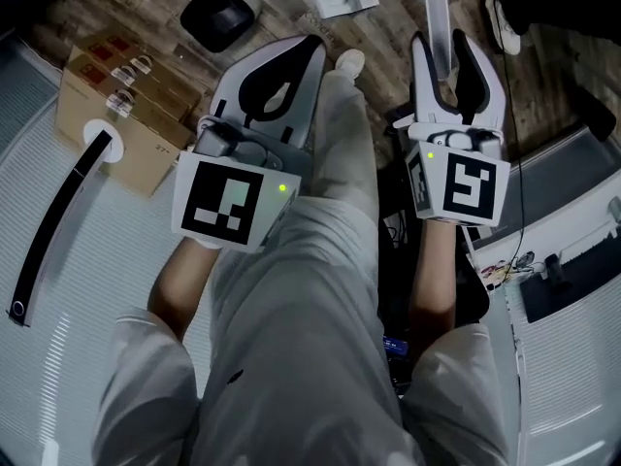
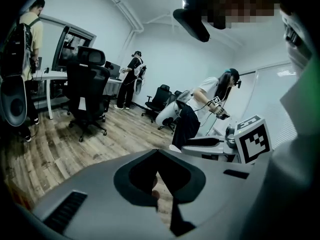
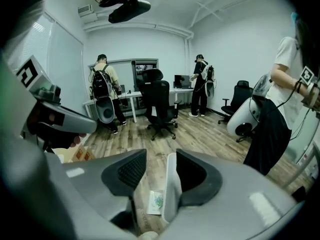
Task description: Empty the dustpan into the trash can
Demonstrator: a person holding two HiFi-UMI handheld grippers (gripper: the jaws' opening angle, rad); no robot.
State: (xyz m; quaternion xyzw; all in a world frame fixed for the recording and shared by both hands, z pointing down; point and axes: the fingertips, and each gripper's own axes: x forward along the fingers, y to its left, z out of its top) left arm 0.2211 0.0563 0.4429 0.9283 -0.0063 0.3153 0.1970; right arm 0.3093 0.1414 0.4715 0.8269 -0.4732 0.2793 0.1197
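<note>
My right gripper is open, pointing forward and down over the wood floor. A white upright handle stands between its jaws. In the right gripper view this handle rests against the right-hand pad, well apart from the left-hand pad; my right gripper is open there too. What the handle belongs to is hidden below it. My left gripper is shut with nothing in it, its jaw tips meeting in the left gripper view. A black rounded-square container sits on the floor ahead to the left.
My legs in light trousers fill the middle. A cardboard box of red packs stands at the left beside a black curved strip. A white card with green print lies on the floor. Cables trail at the right. Other people and office chairs stand farther off.
</note>
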